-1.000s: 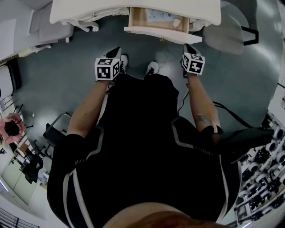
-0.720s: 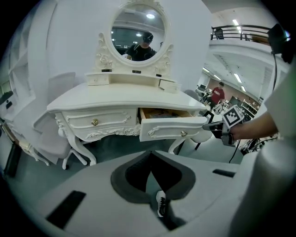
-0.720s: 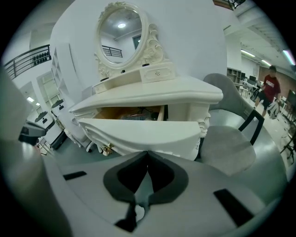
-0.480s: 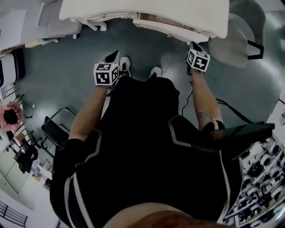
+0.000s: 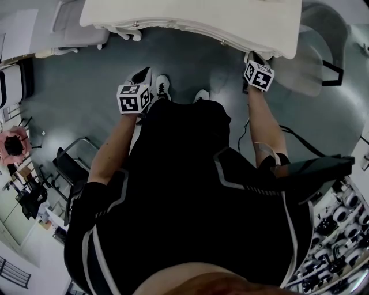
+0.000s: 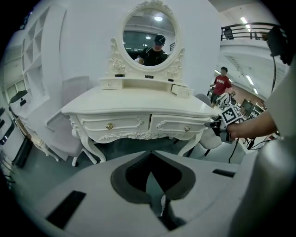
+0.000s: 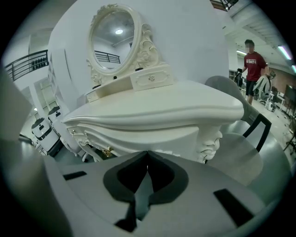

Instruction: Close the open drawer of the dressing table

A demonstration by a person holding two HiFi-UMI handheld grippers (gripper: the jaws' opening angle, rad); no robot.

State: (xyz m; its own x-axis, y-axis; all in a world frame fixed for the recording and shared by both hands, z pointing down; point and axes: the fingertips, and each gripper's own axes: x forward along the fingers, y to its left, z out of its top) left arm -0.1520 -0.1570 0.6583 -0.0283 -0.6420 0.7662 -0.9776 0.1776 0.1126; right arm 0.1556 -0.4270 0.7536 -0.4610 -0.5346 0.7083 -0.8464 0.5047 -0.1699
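Observation:
The white dressing table (image 5: pixel 190 17) spans the top of the head view. In the left gripper view its left drawer (image 6: pixel 111 125) and right drawer (image 6: pixel 178 126) both sit flush with the front. My right gripper (image 5: pixel 252 59) is up against the table's front edge at its right end; its jaws are shut with nothing between them. In the right gripper view the drawer front (image 7: pixel 152 136) and a gold knob (image 7: pixel 108 150) lie just beyond that gripper (image 7: pixel 147 152). My left gripper (image 5: pixel 142 75) hangs back from the table over the floor, shut and empty (image 6: pixel 151 152).
A grey chair (image 5: pixel 308 52) stands right of the table, another chair (image 5: pixel 75 29) to its left. An oval mirror (image 6: pixel 149 34) and small drawer boxes (image 7: pixel 151 77) sit on the tabletop. A person in a red shirt (image 6: pixel 222 85) stands far right. Equipment racks (image 5: pixel 340 230) fill the lower right.
The right drawer, open a second ago, has slid in flush with the table. My right gripper moved forward to the table's edge. The left gripper stayed back.

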